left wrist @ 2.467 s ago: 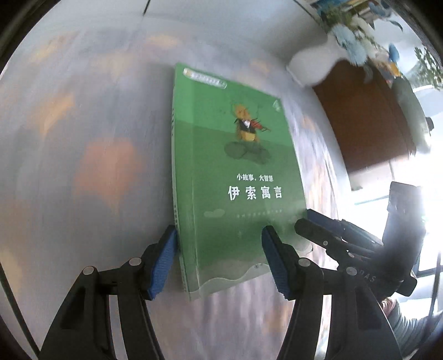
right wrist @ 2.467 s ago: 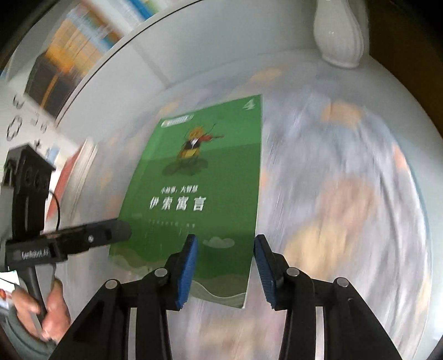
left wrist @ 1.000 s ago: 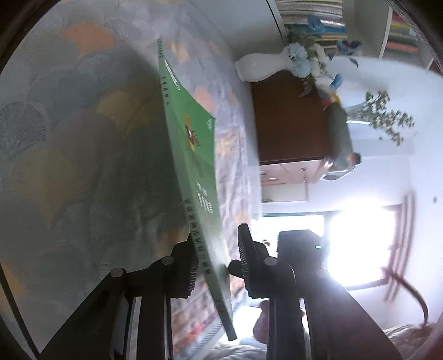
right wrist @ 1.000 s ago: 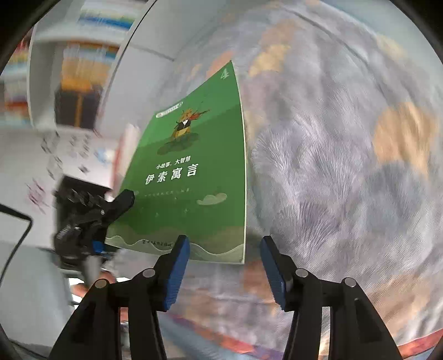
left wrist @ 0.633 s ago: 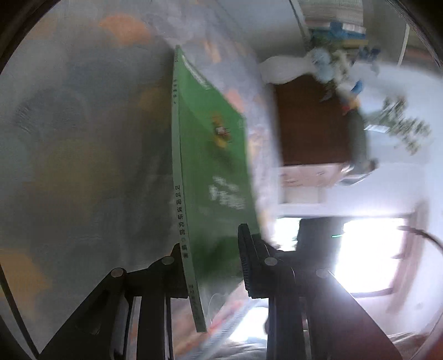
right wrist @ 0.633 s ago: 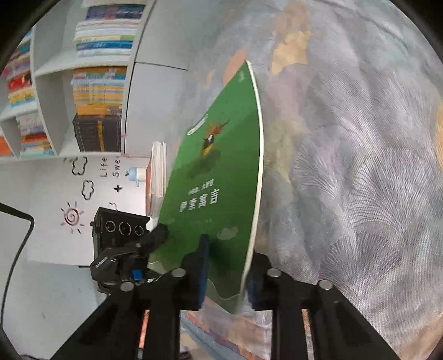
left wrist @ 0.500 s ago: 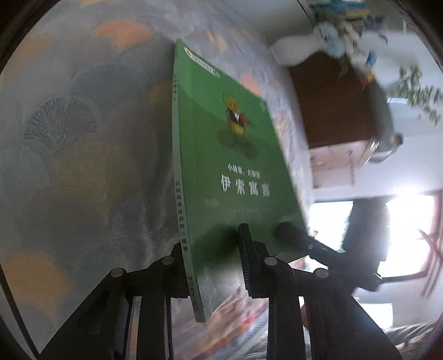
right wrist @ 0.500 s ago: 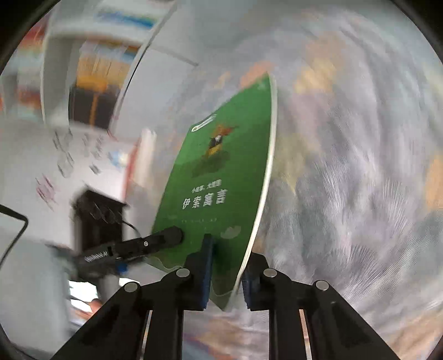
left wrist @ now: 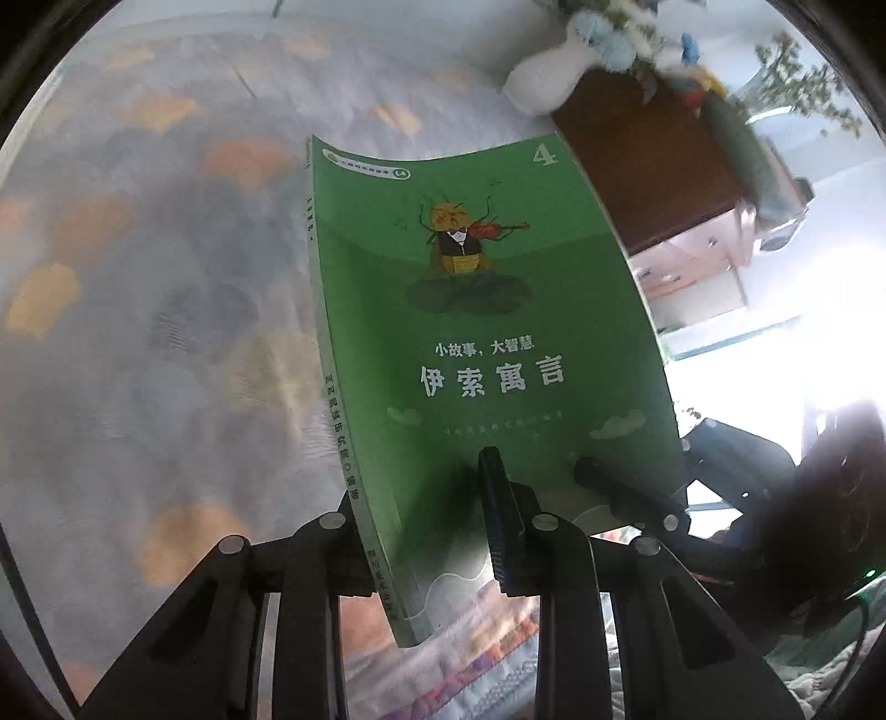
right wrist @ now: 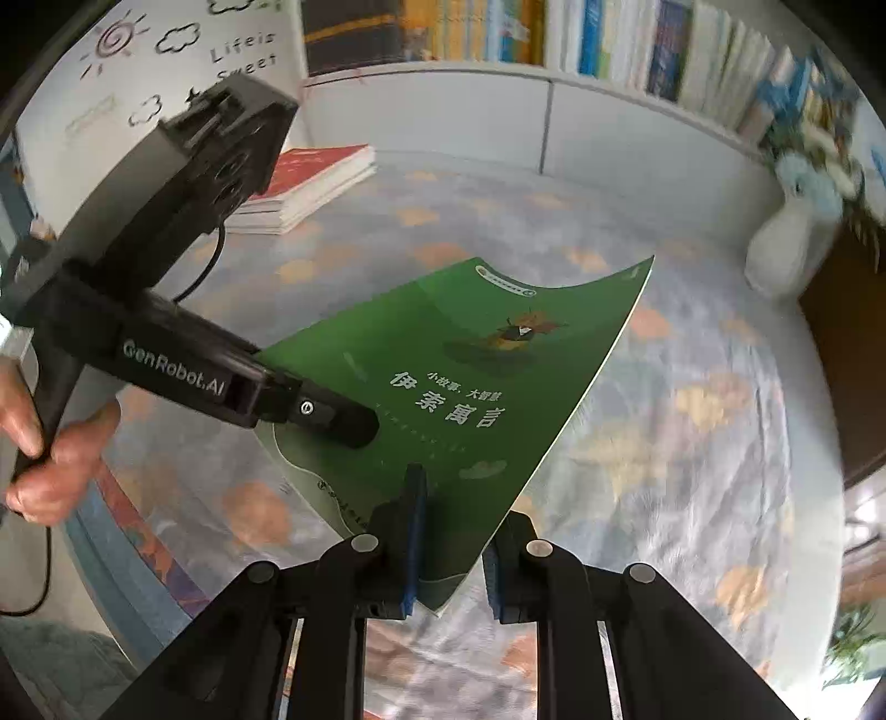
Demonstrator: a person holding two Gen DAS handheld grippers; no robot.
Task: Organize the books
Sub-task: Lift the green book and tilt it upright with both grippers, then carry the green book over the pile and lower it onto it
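A thin green book [left wrist: 487,310] with a violin-playing insect on its cover hangs above the patterned tablecloth [left wrist: 166,332], cover up and slightly bowed. My left gripper [left wrist: 426,498] is shut on its near edge beside the spine. In the right wrist view the same book [right wrist: 470,354] slopes up and away. My right gripper [right wrist: 454,531] is shut on its near corner by the page edge. The left gripper [right wrist: 354,426] clamps the book's left side there, held by a person's hand [right wrist: 50,459]. One of the right gripper's fingers [left wrist: 620,487] lies on the cover's lower right.
A low stack of red-covered books [right wrist: 310,183] lies at the table's far left. Behind it runs a white bookshelf [right wrist: 554,33] full of upright books. A white vase [right wrist: 786,249] with flowers stands at the back right, next to a dark brown cabinet [left wrist: 653,166].
The right gripper has shut on the book's page-edge corner. The book stood nearly on edge and now lies cover up, higher above the cloth. Both hands have rolled and risen.
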